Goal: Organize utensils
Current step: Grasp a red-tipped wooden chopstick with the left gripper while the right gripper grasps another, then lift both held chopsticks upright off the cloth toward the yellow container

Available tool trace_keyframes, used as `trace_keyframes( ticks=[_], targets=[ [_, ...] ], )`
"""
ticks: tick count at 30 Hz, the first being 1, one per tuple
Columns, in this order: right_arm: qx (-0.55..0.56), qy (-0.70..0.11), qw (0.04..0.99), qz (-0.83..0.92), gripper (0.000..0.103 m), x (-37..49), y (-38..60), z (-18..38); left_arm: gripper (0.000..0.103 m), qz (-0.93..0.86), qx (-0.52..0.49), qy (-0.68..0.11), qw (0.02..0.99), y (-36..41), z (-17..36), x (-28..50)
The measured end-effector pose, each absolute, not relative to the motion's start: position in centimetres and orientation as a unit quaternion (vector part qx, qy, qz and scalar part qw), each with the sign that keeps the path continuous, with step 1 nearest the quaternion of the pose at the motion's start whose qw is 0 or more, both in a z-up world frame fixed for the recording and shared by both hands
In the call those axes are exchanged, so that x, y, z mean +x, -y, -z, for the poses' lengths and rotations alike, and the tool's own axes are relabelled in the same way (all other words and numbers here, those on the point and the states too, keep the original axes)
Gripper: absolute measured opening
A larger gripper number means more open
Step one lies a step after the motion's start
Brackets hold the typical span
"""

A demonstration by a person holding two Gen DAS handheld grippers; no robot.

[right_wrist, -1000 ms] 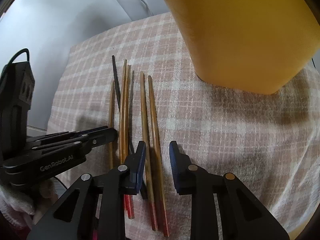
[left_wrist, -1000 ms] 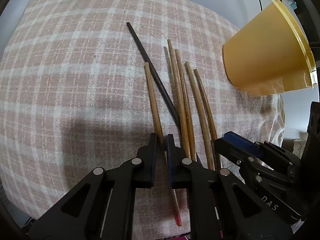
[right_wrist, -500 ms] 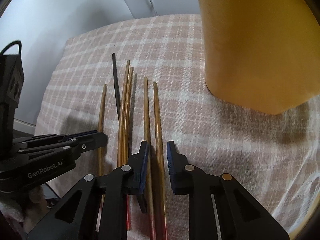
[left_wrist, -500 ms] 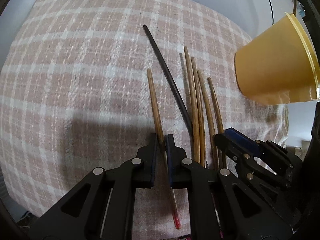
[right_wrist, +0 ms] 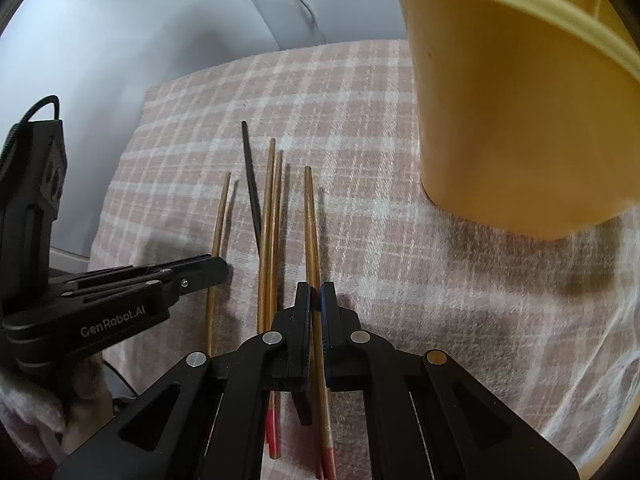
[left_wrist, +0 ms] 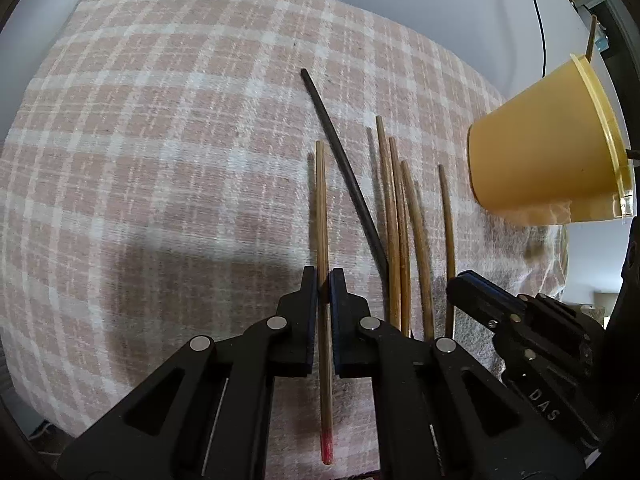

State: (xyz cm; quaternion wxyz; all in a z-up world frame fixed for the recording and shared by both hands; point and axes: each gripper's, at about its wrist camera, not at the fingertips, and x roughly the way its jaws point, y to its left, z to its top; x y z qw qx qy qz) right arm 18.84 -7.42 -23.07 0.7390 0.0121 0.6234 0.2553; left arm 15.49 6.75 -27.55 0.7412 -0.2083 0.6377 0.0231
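My left gripper [left_wrist: 323, 280] has its jaws closing tight on a red-tipped wooden chopstick [left_wrist: 321, 200], held just above the checked cloth [left_wrist: 160, 160]. To its right lie a black chopstick [left_wrist: 344, 172] and several wooden chopsticks [left_wrist: 394, 220]. My right gripper [right_wrist: 316, 292] has its jaws closing, and its pads press on another wooden chopstick [right_wrist: 310, 216], which points toward the yellow cup [right_wrist: 520, 120]. The left gripper [right_wrist: 222, 270] also shows in the right wrist view, and the right gripper [left_wrist: 454, 284] in the left wrist view.
The yellow cup [left_wrist: 540, 148] stands at the right end of the cloth with one stick [left_wrist: 591, 36] upright in it. A dark cable [left_wrist: 540, 20] hangs on the pale wall behind. The cloth-covered table drops off at its left and near edges.
The right jaws have closed from a narrow gap onto the chopstick between them. The left gripper has shifted a little left with its chopstick, which now points away from the black one.
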Motion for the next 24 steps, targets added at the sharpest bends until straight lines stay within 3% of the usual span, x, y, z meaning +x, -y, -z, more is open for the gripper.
trace_keyframes(
  ticks=[24],
  targets=[
    [0.008, -0.553, 0.764, -0.333, 0.003, 15.5, 9.7, 16.3, 0.004, -0.010, -0.203, -0.578, 0.790, -9.8, 16.3, 11.7]
  ],
)
